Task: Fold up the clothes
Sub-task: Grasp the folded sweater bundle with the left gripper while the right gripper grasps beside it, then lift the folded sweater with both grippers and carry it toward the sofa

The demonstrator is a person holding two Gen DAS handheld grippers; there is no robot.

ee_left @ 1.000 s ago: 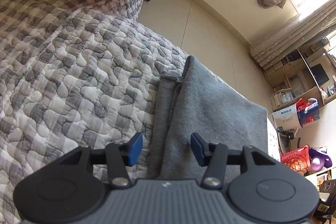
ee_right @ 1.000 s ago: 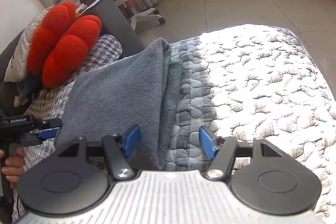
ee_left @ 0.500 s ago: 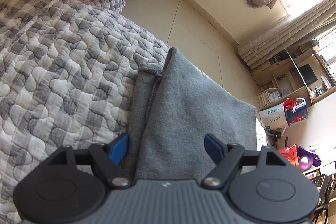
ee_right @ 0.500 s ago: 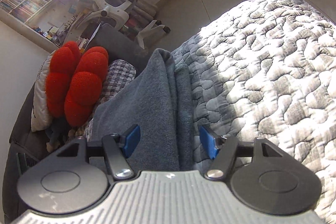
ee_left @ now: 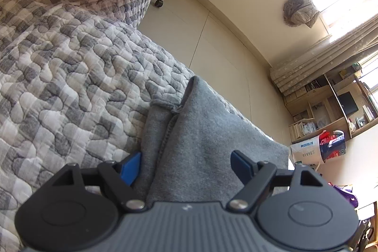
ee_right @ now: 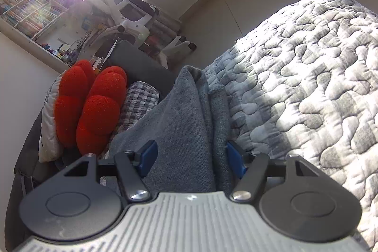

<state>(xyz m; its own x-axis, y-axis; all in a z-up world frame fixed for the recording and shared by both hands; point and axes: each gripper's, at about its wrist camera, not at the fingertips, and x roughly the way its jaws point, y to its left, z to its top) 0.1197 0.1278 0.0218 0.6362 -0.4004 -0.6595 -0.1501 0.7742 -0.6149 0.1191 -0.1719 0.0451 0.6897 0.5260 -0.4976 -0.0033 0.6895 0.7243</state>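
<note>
While grey folded garment (ee_left: 203, 134) lies on grey-and-white quilted bedspread (ee_left: 70, 77), left gripper (ee_left: 186, 164) sits over its near end, jaws just opened wide, cloth between blue pads (ee_left: 130, 165) but not pinched. Right gripper (ee_right: 191, 157) straddles garment's folded edge (seam side), jaws apart, pads beside cloth; grip cannot be told. Red knitted cushion (ee_right: 89, 105) lies beyond garment.

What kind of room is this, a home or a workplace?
Most likely a home bedroom or study: a quilt covers what seems to be a bed, with a red cushion at one end, and bookshelves and an office chair stand nearby.
</note>
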